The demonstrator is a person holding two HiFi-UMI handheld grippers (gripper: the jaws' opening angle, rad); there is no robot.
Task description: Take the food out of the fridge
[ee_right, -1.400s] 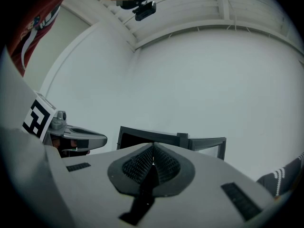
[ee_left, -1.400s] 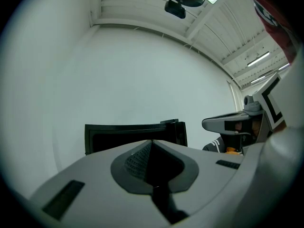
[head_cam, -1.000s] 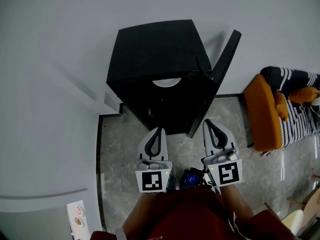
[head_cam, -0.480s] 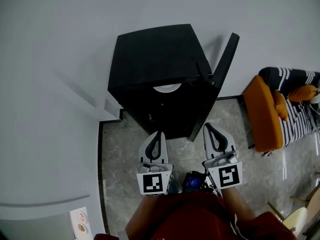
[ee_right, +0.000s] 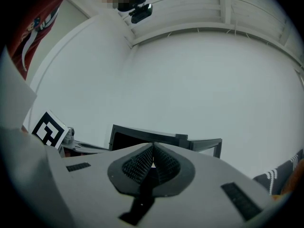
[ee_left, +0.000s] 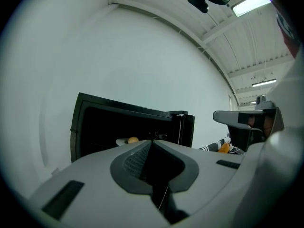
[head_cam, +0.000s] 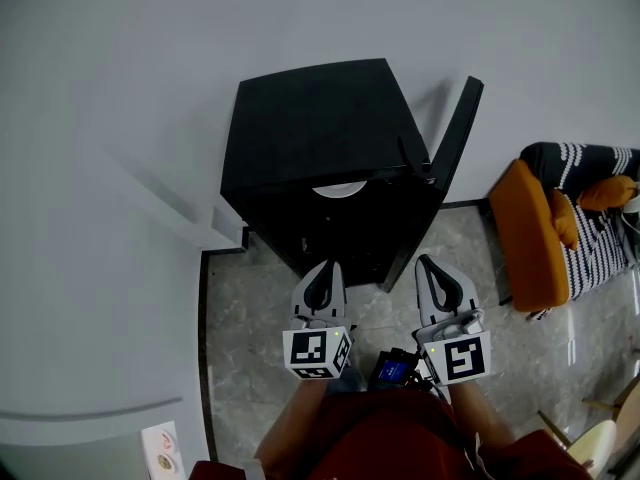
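Observation:
A small black fridge point(head_cam: 320, 128) stands against the wall, its door point(head_cam: 452, 133) swung open to the right. Inside, a white plate point(head_cam: 340, 189) shows at the top of the opening. The left gripper view shows that plate point(ee_left: 121, 142) bearing a small yellowish piece of food point(ee_left: 133, 139). My left gripper point(head_cam: 325, 268) is shut and empty, pointing level at the fridge opening from just in front. My right gripper point(head_cam: 430, 263) is beside it near the door's lower edge, also shut with nothing in it. The rest of the fridge interior is dark.
An orange seat point(head_cam: 530, 233) with a striped black-and-white cushion point(head_cam: 590, 183) stands to the right on the marble floor point(head_cam: 240, 338). White walls close the left and back. A small white printed item point(head_cam: 160, 446) lies at the lower left.
My left gripper has sunk a little, edged toward the fridge and rolled, so its marker cube now sits tilted. The right gripper has hardly moved.

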